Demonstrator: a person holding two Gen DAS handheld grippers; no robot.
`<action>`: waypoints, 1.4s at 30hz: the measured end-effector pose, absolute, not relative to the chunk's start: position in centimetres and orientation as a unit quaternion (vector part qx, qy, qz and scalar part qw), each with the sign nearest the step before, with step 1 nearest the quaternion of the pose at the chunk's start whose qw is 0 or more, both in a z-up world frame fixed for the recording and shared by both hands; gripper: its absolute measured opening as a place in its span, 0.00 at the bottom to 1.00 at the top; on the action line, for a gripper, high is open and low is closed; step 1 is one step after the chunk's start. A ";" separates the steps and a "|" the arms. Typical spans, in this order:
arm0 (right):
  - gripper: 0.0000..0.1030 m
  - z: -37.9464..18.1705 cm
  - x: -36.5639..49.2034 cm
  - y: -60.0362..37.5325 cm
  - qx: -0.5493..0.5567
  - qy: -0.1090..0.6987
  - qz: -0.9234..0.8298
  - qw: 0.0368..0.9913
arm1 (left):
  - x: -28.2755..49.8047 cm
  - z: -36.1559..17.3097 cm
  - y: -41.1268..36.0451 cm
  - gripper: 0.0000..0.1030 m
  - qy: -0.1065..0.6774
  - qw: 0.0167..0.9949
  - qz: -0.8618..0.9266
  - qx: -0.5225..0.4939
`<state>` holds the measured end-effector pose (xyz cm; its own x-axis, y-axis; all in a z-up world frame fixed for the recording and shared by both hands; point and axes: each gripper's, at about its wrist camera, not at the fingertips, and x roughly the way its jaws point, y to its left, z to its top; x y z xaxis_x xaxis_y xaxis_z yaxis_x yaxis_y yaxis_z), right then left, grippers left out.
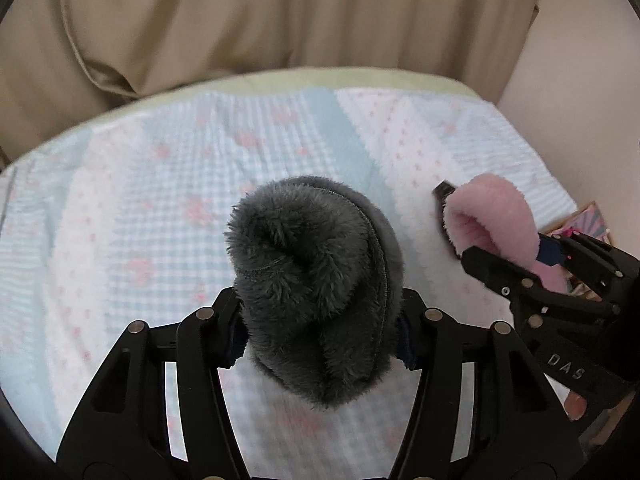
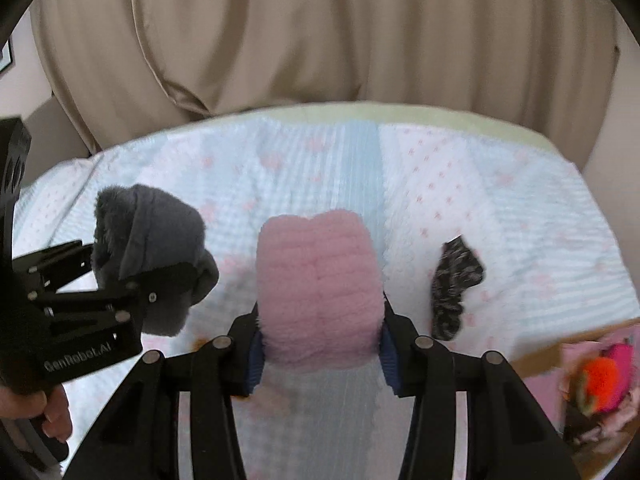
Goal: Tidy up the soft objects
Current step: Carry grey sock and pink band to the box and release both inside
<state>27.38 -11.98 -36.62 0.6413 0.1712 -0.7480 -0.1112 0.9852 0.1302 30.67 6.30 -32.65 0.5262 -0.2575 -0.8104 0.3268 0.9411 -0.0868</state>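
Observation:
My left gripper (image 1: 320, 332) is shut on a fluffy dark grey sock (image 1: 316, 280) and holds it above the bed; it also shows at the left of the right wrist view, the grey sock (image 2: 152, 240) in the left gripper (image 2: 160, 280). My right gripper (image 2: 320, 356) is shut on a fluffy pink sock (image 2: 318, 288); in the left wrist view the pink sock (image 1: 496, 216) sits in the right gripper (image 1: 516, 256) at the right. A black-and-white speckled sock (image 2: 454, 284) lies on the bed to the right.
The bed carries a pale blue and white quilt with pink marks (image 1: 180, 200). Beige curtains (image 2: 320, 32) hang behind it. A box with colourful soft items (image 2: 600, 380) stands off the bed's right edge.

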 end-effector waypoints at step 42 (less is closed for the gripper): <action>0.42 -25.0 14.7 -43.9 0.074 0.472 -0.028 0.878 | 17.2 -20.4 -20.6 0.52 0.491 0.854 -0.170 -0.021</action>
<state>14.67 -43.94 -25.01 0.5524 0.0204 -0.8333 0.1199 0.9874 0.1037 17.24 -20.60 -20.36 0.4594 -0.3111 -0.8320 0.2706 0.9411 -0.2025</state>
